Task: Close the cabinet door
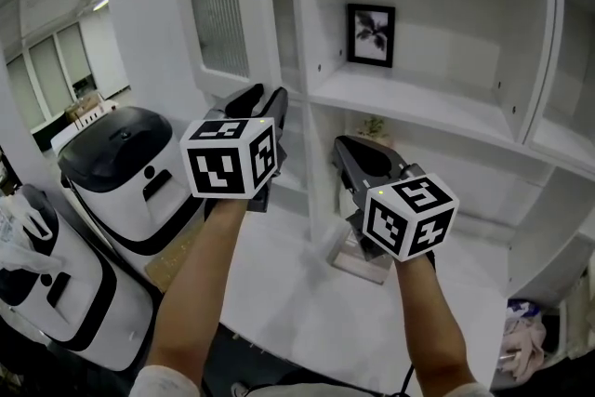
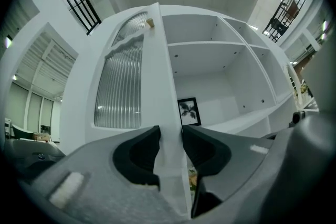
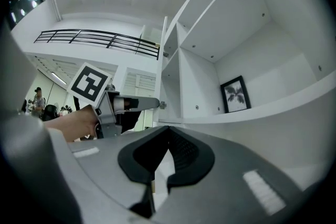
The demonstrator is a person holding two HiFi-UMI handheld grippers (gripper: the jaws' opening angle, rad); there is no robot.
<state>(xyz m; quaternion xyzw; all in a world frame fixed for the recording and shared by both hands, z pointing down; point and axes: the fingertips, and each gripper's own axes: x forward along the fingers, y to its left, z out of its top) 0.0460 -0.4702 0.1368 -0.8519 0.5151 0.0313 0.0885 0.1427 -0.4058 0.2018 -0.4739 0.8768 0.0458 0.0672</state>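
Fingers (image 2: 140,150) of the left gripper (image 2: 170,132) pinch the edge of the white cabinet door with a ribbed glass panel (image 2: 119,89), which stands swung open at the left of the white shelved cabinet (image 2: 210,60). Just beside it, the right gripper (image 3: 168,131) has its fingers pressed together, empty.
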